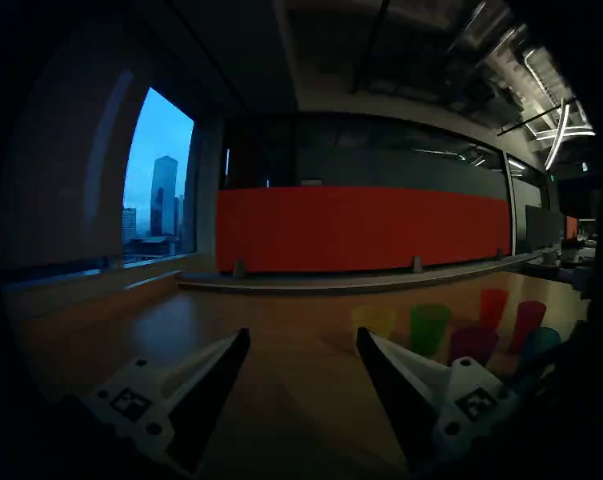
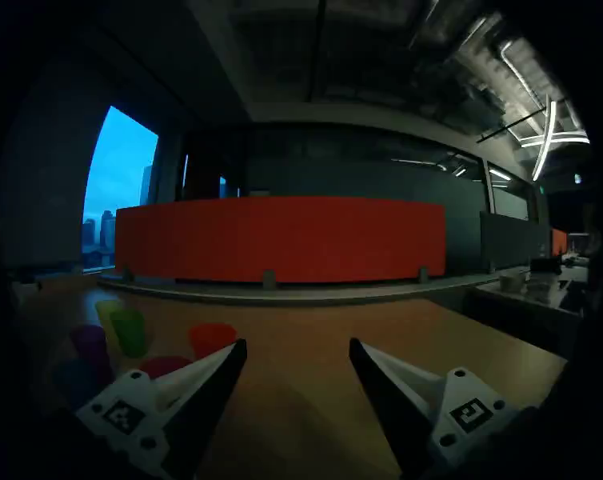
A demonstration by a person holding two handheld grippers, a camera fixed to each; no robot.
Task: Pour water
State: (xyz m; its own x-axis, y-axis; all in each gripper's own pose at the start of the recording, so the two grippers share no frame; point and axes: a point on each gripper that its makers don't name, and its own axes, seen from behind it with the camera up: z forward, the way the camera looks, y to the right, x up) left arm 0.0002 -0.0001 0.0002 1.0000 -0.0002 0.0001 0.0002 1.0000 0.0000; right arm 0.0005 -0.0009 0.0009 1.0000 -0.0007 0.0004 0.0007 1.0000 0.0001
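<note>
Barely begun, by the look of it: hovering over the wooden table (image 1: 301, 416) with left gripper (image 1: 302, 331) and right gripper (image 2: 297, 342) both spread wide, grasping nothing. Next, probably reaching for the coloured cups (image 1: 428, 326), clustered on the table between the two, and closing squarely on one. Beyond, a red partition (image 1: 365, 228), a dusk window (image 1: 159, 192), dim ceiling lights (image 1: 559, 132).
</note>
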